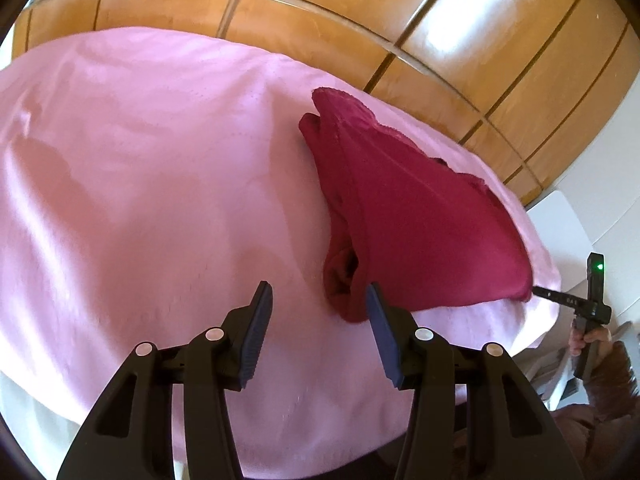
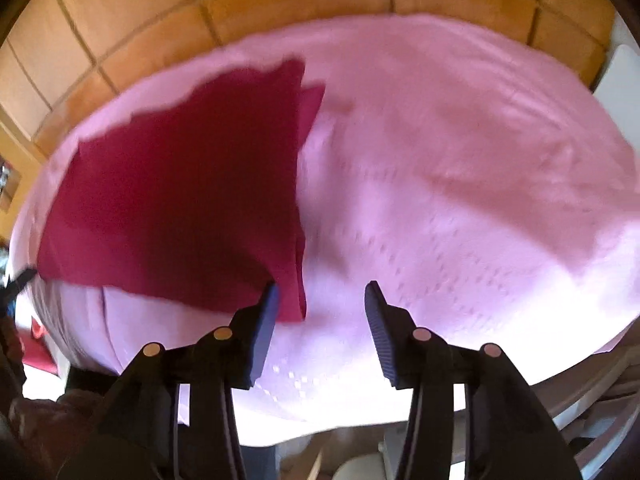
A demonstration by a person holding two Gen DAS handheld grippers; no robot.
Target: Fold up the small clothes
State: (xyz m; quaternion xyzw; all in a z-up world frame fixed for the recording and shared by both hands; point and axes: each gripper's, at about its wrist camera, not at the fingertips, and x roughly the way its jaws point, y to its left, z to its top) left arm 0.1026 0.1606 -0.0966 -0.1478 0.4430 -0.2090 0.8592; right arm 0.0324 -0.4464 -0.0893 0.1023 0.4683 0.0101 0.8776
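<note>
Crimson garment (image 1: 404, 216) (lace-edged, folded roughly triangular) on soft pink cloth (image 1: 160, 160); left gripper (image 1: 318, 308) and right gripper (image 2: 320, 304) both released, empty.

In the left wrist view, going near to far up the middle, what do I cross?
Left hand-held gripper with open jaws → dark red garment lying folded → pink cloth beyond it → wooden panelled floor.
</note>
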